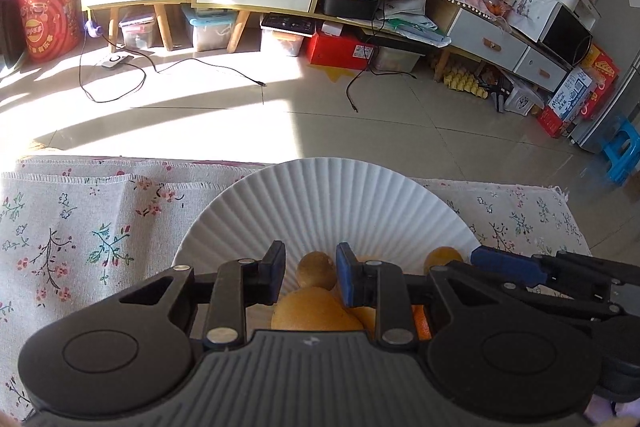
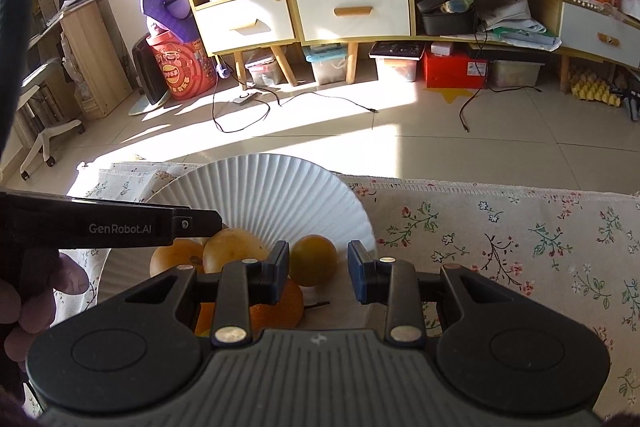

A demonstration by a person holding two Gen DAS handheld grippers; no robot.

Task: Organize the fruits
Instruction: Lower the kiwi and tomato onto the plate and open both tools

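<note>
Resting in a cluster on the near part of a white ribbed plate, several oranges lie touching one another, with one orange a little apart to the right of them. The plate sits on a floral tablecloth at the table's far edge. The left gripper tilts down over the fruit, its fingers at their narrowest with a small gap, gripping nothing; a small brownish fruit shows beyond that gap. The right gripper angles down likewise, fingers nearly closed and empty. A hand holds the left gripper's handle. Beyond lies a sunlit tiled floor.
</note>
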